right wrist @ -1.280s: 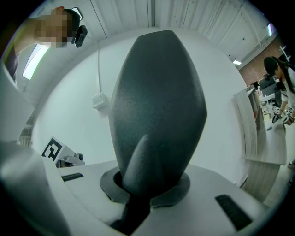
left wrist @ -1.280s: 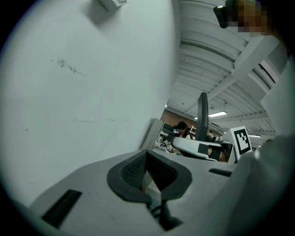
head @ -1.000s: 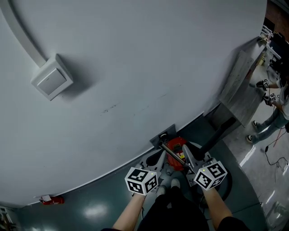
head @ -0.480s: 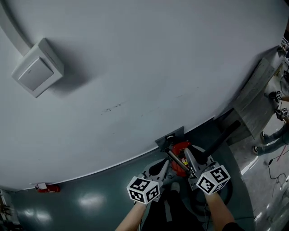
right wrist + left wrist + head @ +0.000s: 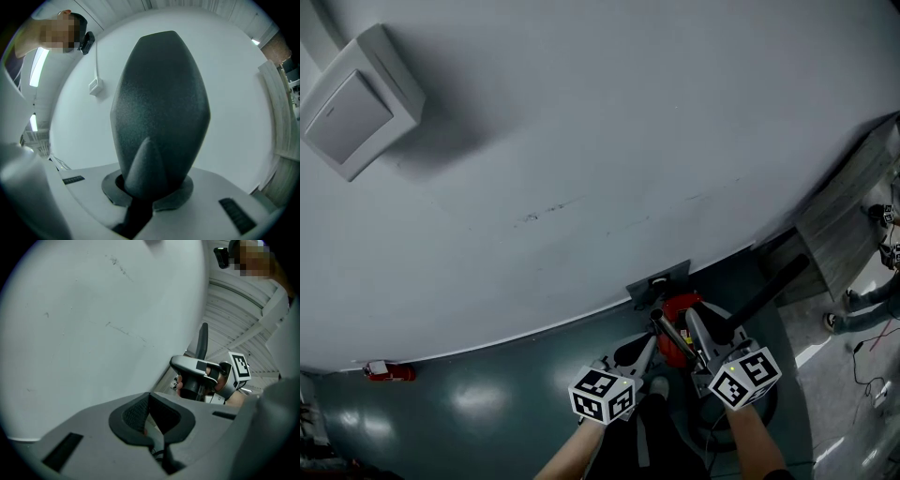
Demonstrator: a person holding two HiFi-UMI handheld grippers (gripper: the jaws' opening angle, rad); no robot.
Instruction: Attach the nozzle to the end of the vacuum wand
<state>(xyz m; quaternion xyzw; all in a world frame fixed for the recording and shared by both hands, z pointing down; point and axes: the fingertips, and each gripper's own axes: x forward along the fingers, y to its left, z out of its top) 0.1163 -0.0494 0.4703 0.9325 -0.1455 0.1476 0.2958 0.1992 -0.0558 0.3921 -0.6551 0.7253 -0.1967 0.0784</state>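
In the head view my right gripper (image 5: 710, 330) is shut on the black nozzle (image 5: 764, 292), which juts up and to the right over the green floor. In the right gripper view the nozzle (image 5: 159, 108) fills the picture, clamped at its narrow base between the right gripper's (image 5: 147, 192) pads. The metal vacuum wand (image 5: 671, 331) slants across the red vacuum body (image 5: 682, 306), just left of that gripper. My left gripper (image 5: 639, 349) sits left of the wand, and in its own view the left gripper (image 5: 151, 420) is shut with nothing seen held. From there the right gripper (image 5: 201, 376) shows with the nozzle (image 5: 202, 341) upright.
A grey wall fills most of the head view, with a square box (image 5: 352, 103) at upper left and a plate (image 5: 658, 279) at its foot. A small red object (image 5: 389, 372) lies at the wall's base, left. A grey wooden panel (image 5: 853, 202) and another person (image 5: 886, 248) stand at right.
Both grippers have sunk a little toward the floor, the nozzle going with the right one. The head view has shifted, so the wall box now sits at the upper left corner.
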